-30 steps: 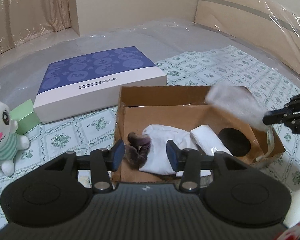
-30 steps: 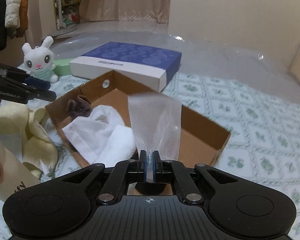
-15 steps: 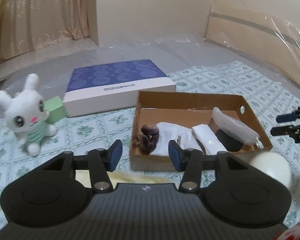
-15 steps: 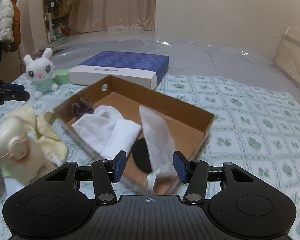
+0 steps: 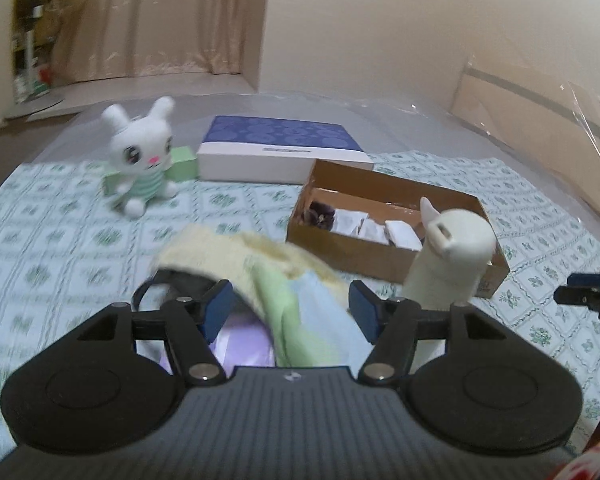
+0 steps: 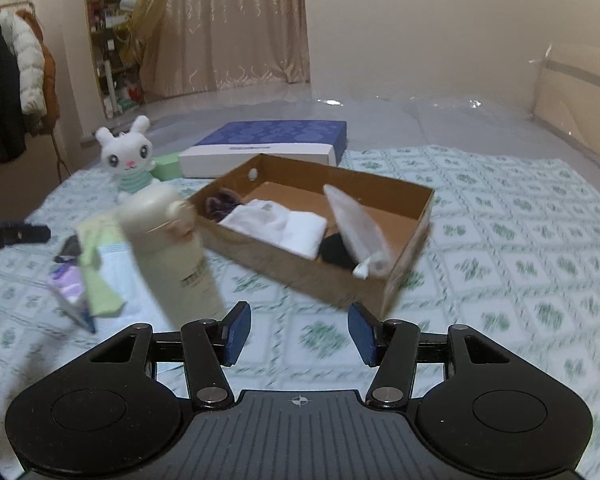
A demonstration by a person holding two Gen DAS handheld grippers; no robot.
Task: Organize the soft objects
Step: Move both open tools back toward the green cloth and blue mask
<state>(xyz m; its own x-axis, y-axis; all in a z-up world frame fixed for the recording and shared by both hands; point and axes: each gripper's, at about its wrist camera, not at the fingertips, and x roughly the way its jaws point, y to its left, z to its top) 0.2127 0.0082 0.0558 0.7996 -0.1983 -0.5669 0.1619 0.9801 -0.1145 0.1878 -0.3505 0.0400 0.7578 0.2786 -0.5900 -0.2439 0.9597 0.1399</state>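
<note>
Green-and-white patterned cloth [image 6: 500, 248] covers the surface, with clear plastic sheeting [image 6: 440, 120] over the far part. In the left wrist view, the left gripper [image 5: 291, 308] has its blue pads spread, its jaws just having been opening; a pile of yellow, green and pale blue cloths [image 5: 276, 276] lies in the line of sight between them, and whether the pads touch it I cannot tell. At 1 o'clock a cream bottle [image 5: 452, 256] stands upright just beside the pile.

In the right wrist view, the right gripper [image 6: 298, 334] also stands apart, with only bare patterned cloth between its pads. At 12 o'clock sits the cardboard box [image 6: 412, 240], holding a dark purple item [image 6: 220, 206], folded white cloths [image 6: 280, 226], something black [image 6: 334, 250] and a grey mesh pouch [image 6: 360, 232] leaning on the near wall. Beyond, at 11 o'clock, lie a blue-lidded white box [image 6: 268, 144], a small green box [image 6: 168, 164] and a white plush rabbit [image 6: 128, 160].

Farther back hang beige curtains [image 6: 236, 24]; coats [image 6: 12, 80] hang at 9 o'clock.
</note>
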